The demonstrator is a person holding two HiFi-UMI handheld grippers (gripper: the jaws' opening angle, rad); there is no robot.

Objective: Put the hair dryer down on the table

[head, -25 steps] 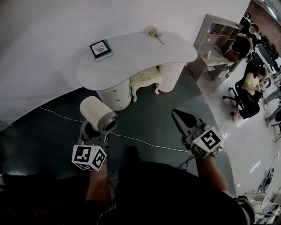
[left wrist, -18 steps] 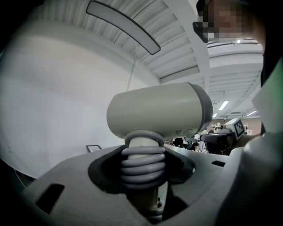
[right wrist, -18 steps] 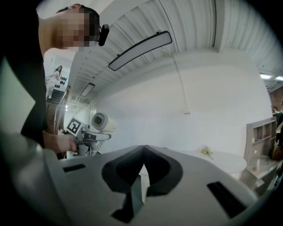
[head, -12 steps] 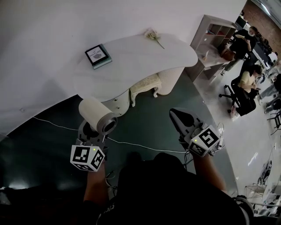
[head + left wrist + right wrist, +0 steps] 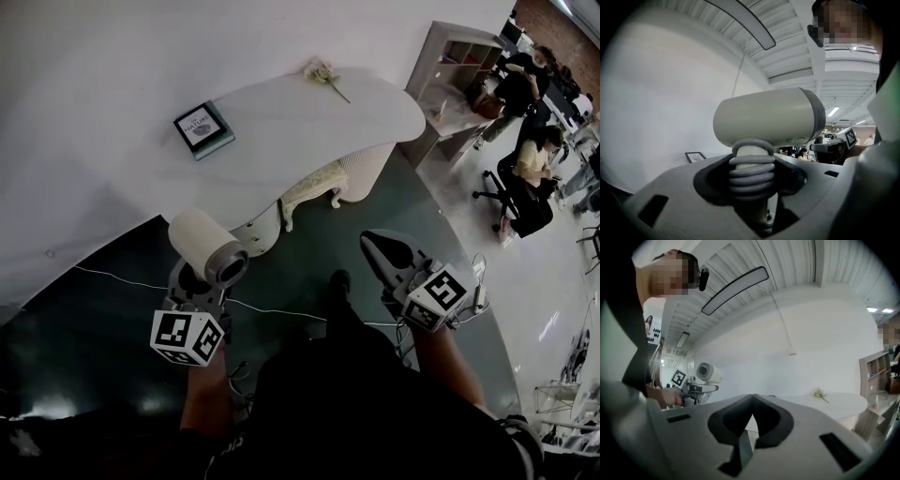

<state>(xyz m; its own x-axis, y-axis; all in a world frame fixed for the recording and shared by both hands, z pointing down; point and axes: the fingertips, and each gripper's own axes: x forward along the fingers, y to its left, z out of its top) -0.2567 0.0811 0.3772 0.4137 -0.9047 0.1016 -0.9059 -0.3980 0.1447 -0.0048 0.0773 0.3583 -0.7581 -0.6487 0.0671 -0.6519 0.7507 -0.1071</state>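
Note:
A cream hair dryer (image 5: 206,246) with a grey nozzle ring stands upright in my left gripper (image 5: 197,281), which is shut on its handle. In the left gripper view the grey cord is coiled round the handle (image 5: 751,173) between the jaws, and the barrel (image 5: 768,117) lies across above them. My right gripper (image 5: 375,248) is shut with nothing in it, its jaw tips meeting (image 5: 751,416). The white kidney-shaped table (image 5: 309,117) stands ahead, beyond both grippers, above the dark floor.
A framed book (image 5: 203,128) lies on the table's left part and a dried flower (image 5: 323,73) at its far edge. A cream stool (image 5: 314,180) sits under the table. A shelf unit (image 5: 459,75) and seated people (image 5: 530,173) are at the right. A white cable (image 5: 281,305) crosses the floor.
The table has drifted a little in the head view, and a foot now shows on the floor between the grippers. Both grippers keep their pose and hold.

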